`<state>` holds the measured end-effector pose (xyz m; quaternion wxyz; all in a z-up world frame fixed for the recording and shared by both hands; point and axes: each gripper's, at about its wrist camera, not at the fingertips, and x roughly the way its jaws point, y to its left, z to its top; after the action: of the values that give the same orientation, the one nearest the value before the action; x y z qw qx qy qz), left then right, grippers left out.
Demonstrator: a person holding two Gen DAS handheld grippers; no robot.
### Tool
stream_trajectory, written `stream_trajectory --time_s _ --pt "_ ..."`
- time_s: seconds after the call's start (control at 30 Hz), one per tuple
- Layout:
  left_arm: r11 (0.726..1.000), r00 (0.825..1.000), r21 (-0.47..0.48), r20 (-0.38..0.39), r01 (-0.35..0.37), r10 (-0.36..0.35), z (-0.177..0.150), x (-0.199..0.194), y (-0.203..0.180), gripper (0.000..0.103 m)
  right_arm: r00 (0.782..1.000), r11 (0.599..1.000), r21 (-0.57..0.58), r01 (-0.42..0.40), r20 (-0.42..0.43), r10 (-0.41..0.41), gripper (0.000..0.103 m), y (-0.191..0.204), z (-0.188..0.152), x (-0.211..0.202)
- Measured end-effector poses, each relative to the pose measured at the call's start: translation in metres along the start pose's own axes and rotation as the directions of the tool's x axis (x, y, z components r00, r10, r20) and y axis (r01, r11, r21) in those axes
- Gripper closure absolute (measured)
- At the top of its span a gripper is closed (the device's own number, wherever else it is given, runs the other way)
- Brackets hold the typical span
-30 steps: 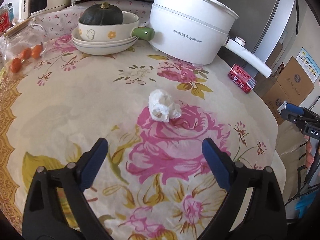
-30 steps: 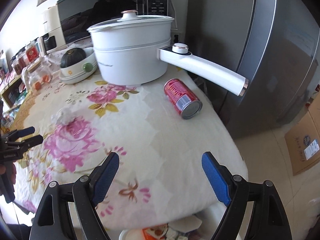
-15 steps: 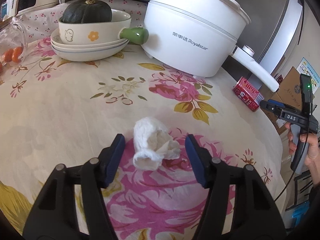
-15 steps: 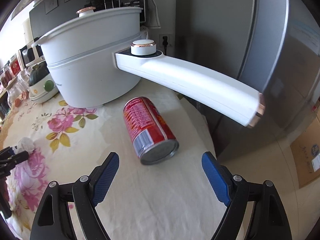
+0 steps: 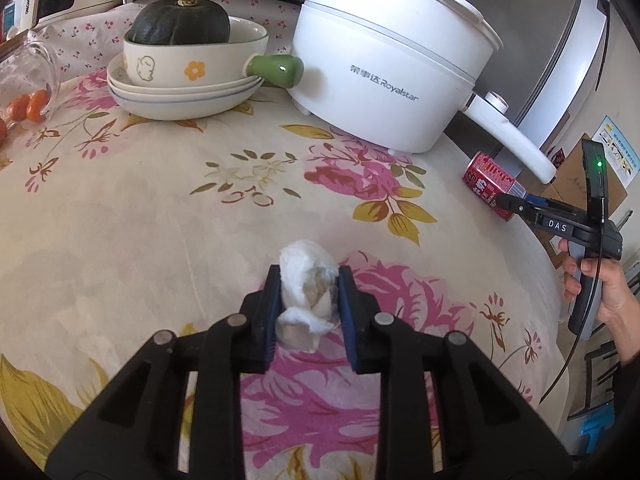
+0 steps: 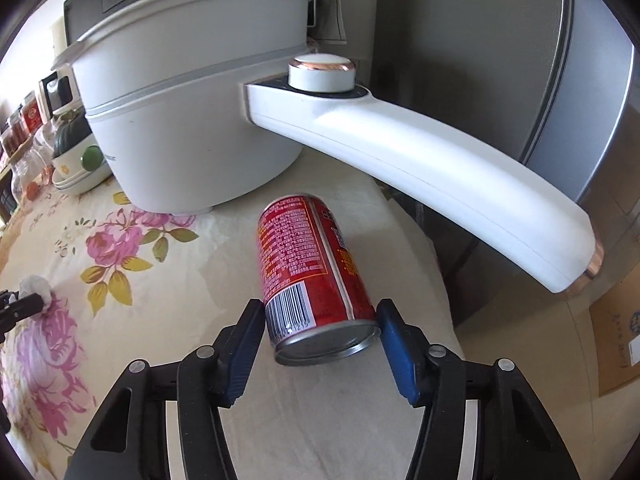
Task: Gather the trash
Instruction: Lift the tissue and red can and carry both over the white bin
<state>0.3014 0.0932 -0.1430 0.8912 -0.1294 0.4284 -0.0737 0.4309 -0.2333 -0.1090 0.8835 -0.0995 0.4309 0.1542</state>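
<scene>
Tissue wad [image 5: 307, 296] pinched, left tool [image 5: 307, 280] closing

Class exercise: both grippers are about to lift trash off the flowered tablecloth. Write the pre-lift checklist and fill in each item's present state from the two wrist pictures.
1. Crumpled tissue between the left gripper pads, jaws closing: ok.
2. Left pads pressing the tissue on both sides: ok.
3. Red can, lying on its side, between the right gripper pads, jaws closing: ok.
4. Right pads firmly on the can: cannot tell.
5. White pot handle overhangs the can; lift path clear: not ok.
6. Bin location: cannot tell.
</scene>
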Motion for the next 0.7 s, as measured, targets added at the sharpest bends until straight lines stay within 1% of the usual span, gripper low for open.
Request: stream_trajectory --time_s 0.1,0.3,0.47,0.57,0.7 --pt "1.0 1.0 0.008 0.0 0.0 0.0 -0.002 -0.013 -0.002 0.075 1.0 1.0 0.011 -0.01 0.002 0.01 0.045 0.008 -0.004 -0.015" --pt "1.0 1.0 0.006 0.005 -0.003 0.003 -0.009 -0.048 -0.004 0.075 1.0 1.0 -0.009 -0.002 -0.004 0.002 0.046 0.029 -0.018 -0.055" --pt "1.0 1.0 -0.02 -0.007 0.002 -0.002 -0.023 -0.075 -0.004 0.075 1.0 0.999 -0.046 0.004 -0.021 -0.005 0.047 0.048 -0.032 -0.084" --pt "1.0 1.0 -0.015 -0.013 0.002 -0.002 -0.032 -0.091 -0.009 0.075 1.0 0.998 -0.062 0.006 -0.027 -0.008 0.047 0.058 -0.044 -0.106" --pt "1.0 1.0 -0.004 -0.015 0.008 -0.008 -0.045 -0.113 -0.018 0.075 0.999 0.997 -0.078 0.011 -0.035 -0.014 0.047 0.071 -0.06 -0.125"
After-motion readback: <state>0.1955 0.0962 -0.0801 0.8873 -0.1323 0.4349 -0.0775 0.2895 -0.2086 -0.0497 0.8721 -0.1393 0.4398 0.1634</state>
